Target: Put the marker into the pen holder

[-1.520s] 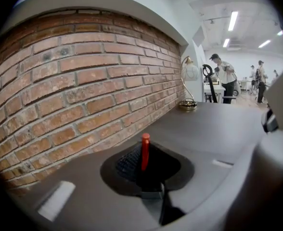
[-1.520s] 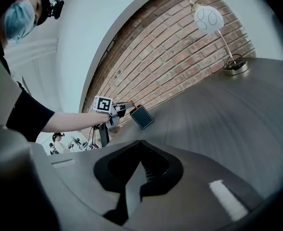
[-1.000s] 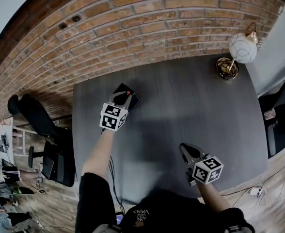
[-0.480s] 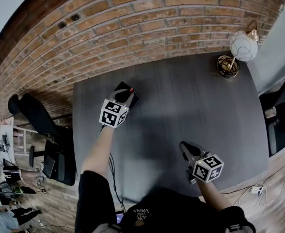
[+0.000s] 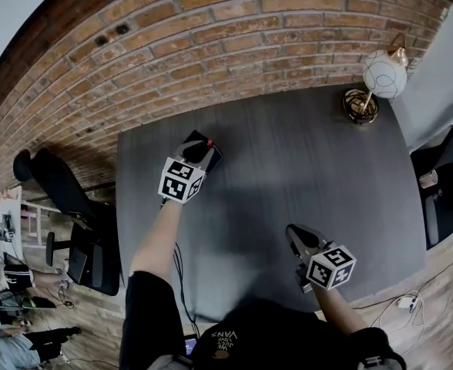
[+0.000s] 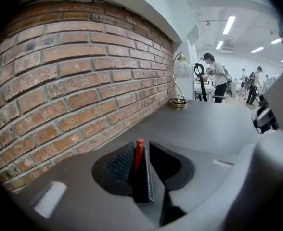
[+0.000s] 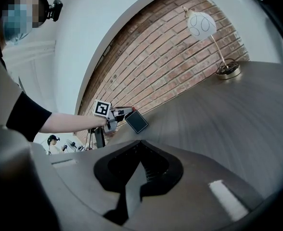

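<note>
The left gripper's (image 6: pixel 141 145) fingers (image 6: pixel 118 163) stand narrow, pinched on the marker (image 6: pixel 139 150), whose red end pokes up between them. Right at their tips, at the far left of the table (image 5: pixel 303 176) near the brick wall (image 5: pixel 211 45), is the black pen holder (image 7: pixel 136 122). I cannot tell whether the marker's lower end is already inside it. Over the last second this gripper only shifted a touch and then stopped, and its hold has not loosened. So I judge the marker to be at the holder but not yet let go, with opening the fingers still to do. The right gripper (image 7: pixel 140 153) has its fingers together on nothing and sits idle at the near right, unmoved. The lamp (image 5: pixel 384 75) at the far right is well apart.
</note>
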The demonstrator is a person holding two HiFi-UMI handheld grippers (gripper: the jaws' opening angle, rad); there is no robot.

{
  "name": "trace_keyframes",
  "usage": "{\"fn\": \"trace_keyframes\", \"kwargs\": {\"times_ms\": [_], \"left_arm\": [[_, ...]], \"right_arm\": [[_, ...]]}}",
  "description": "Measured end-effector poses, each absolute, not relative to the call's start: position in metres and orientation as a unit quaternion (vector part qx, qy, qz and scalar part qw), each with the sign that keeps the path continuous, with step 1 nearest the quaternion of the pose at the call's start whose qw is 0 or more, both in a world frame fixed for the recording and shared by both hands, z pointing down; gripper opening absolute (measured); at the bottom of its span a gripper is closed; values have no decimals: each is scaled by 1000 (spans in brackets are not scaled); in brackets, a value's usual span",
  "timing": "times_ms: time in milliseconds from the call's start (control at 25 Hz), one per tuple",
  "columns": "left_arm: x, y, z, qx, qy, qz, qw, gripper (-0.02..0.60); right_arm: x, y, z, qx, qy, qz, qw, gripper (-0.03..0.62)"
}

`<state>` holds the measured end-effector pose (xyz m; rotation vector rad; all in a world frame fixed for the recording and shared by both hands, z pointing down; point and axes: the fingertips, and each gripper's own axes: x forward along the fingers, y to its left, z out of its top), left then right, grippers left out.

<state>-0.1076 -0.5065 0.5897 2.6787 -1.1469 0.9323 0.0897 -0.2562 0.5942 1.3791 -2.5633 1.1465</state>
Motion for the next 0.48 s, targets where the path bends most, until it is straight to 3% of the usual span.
{"fn": "trace_keyframes", "kwargs": {"times_ms": [480], "left_arm": [[-118,-491,557,878,-398,265,35,138]], "right_arm": [[81,-246,577,439,-829,347,4,2]]}}
